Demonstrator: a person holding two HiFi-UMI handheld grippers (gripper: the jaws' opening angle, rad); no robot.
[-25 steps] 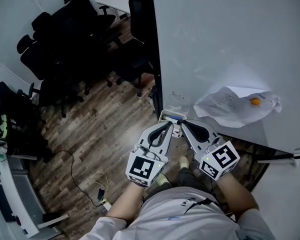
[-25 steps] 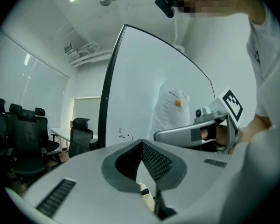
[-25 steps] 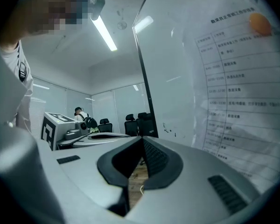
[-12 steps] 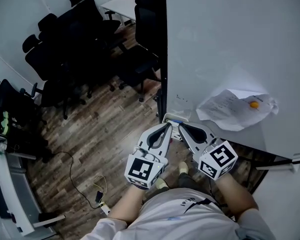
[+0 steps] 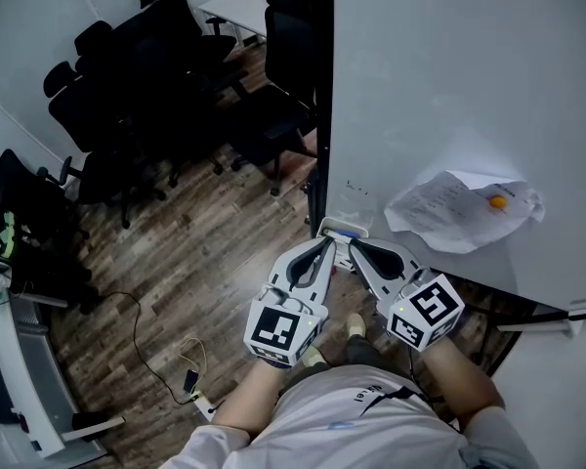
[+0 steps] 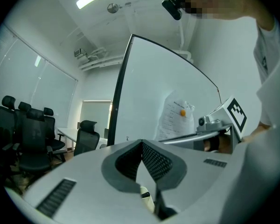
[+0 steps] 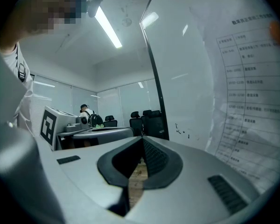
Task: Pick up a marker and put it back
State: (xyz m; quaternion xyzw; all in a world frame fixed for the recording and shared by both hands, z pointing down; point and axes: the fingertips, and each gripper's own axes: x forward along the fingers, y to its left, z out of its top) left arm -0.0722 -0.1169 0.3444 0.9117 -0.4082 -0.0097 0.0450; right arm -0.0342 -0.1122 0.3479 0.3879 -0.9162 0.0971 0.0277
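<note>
A small white tray (image 5: 334, 230) hangs at the whiteboard's lower left corner, with a blue marker (image 5: 343, 234) lying in it. My left gripper (image 5: 329, 245) (image 6: 141, 143) points at the tray with its tips just short of it, and its pads are pressed together with nothing between them. My right gripper (image 5: 353, 246) (image 7: 142, 139) sits close beside it on the right, also shut and empty, aimed along the board. A pale object with a dark band shows below the left gripper's jaws; I cannot tell what it is.
The whiteboard (image 5: 449, 86) fills the right side, with a crumpled paper sheet (image 5: 454, 218) held by an orange magnet (image 5: 498, 201). Black office chairs (image 5: 146, 86) and a table stand on the wooden floor at left. A cable (image 5: 151, 355) lies on the floor.
The head view has shifted slightly. Both grippers stay shut side by side at the tray without visibly moving.
</note>
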